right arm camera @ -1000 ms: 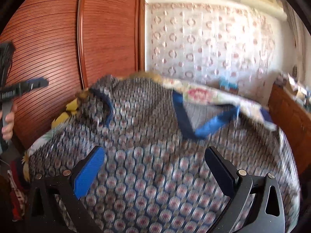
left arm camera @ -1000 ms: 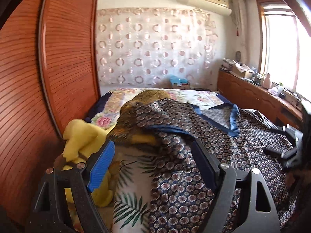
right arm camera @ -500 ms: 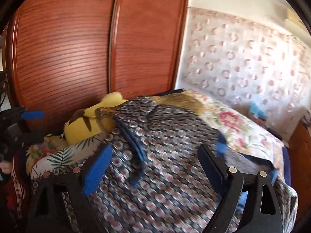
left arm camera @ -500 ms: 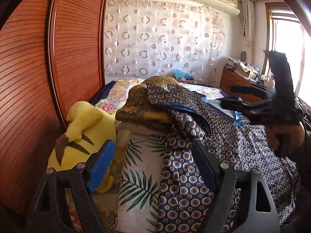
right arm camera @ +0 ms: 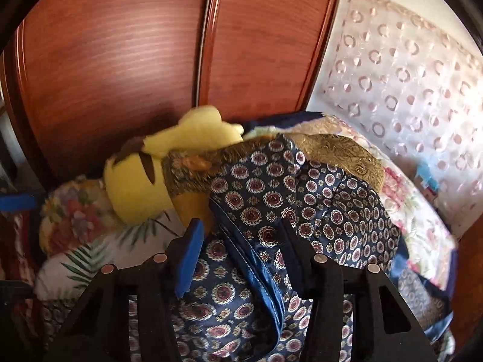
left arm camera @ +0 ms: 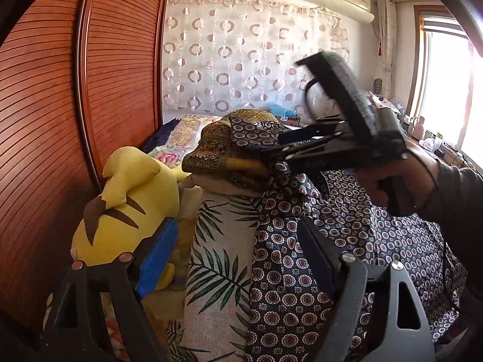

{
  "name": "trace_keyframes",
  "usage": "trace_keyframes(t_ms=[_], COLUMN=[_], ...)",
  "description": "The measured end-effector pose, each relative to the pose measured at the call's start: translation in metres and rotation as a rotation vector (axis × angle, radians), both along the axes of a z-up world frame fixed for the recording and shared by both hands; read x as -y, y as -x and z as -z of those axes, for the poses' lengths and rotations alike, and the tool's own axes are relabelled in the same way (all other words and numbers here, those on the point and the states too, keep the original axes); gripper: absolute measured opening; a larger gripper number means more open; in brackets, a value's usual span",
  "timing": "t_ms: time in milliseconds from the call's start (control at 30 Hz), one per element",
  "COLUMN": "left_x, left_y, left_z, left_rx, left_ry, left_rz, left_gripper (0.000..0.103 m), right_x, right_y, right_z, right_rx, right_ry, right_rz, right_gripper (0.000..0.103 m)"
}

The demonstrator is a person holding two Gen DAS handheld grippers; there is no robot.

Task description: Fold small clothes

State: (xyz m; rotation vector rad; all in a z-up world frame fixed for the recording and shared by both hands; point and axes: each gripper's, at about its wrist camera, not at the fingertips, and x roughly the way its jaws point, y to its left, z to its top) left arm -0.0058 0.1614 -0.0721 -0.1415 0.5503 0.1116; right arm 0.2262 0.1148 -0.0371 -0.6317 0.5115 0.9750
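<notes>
A navy garment (left arm camera: 377,235) with round medallions and a blue hem is spread over the bed, its upper left corner draped over a pile of cloth. My right gripper (right arm camera: 241,253) sits over that corner with its jaws closing. The blue hem (right arm camera: 256,271) runs between the fingers, and the pads do not visibly press it. In the left wrist view the right gripper (left arm camera: 271,149) hovers at the corner, held by a hand (left arm camera: 401,181). My left gripper (left arm camera: 238,259) stands open lower down, straddling the garment's left edge and a leaf-print cloth (left arm camera: 217,265).
A yellow plush toy (left arm camera: 126,205) lies against the red-brown wardrobe doors (left arm camera: 60,120) at the left. A gold-brown patterned cloth (left arm camera: 217,150) tops the pile. A floral bedspread (right arm camera: 422,220) reaches back to the ring-patterned curtain. A cluttered sideboard stands under the window at the right.
My right gripper swept left across the garment to its hem beside the plush toy, and its jaws narrowed. It came into the left wrist view. The left gripper sank a little.
</notes>
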Motion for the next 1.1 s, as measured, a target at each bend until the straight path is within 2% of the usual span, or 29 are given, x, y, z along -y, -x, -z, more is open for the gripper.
trace_keyframes(t_ms=[67, 133, 200, 300, 467, 667, 767, 867, 1000, 1100], left_x=[0.001, 0.002, 0.003, 0.006, 0.009, 0.012, 0.014, 0.015, 0.018, 0.022], left_y=[0.000, 0.000, 0.000, -0.001, -0.005, -0.012, -0.017, -0.025, -0.035, -0.042], left_z=[0.000, 0.000, 0.000, 0.001, 0.001, 0.003, 0.003, 0.003, 0.003, 0.004], left_rx=[0.001, 0.000, 0.001, 0.000, 0.000, -0.007, -0.010, -0.016, -0.027, -0.034], left_ry=[-0.007, -0.012, -0.012, -0.013, -0.003, -0.003, -0.003, -0.003, 0.000, 0.003], left_rz=[0.002, 0.003, 0.005, 0.012, 0.023, 0.031, 0.034, 0.036, 0.036, 0.041], left_gripper=[0.082, 0.082, 0.082, 0.082, 0.082, 0.082, 0.082, 0.082, 0.082, 0.082], right_x=[-0.008, -0.010, -0.006, 0.008, 0.023, 0.027, 0.032, 0.042, 0.068, 0.094], right_y=[-0.004, -0.012, -0.021, -0.039, -0.065, -0.078, -0.074, -0.071, -0.059, -0.048], right_z=[0.002, 0.001, -0.006, -0.019, -0.029, -0.029, -0.029, -0.027, -0.027, -0.024], right_rx=[0.014, 0.026, 0.066, 0.053, 0.067, 0.009, 0.025, 0.016, 0.007, -0.013], right_ry=[0.028, 0.016, -0.011, -0.099, -0.129, -0.147, -0.157, -0.176, -0.219, -0.245], right_rz=[0.023, 0.062, 0.121, 0.177, 0.275, 0.340, 0.391, 0.395, 0.391, 0.386], right_gripper=[0.041, 0.017, 0.010, 0.007, 0.007, 0.007, 0.015, 0.017, 0.042, 0.053])
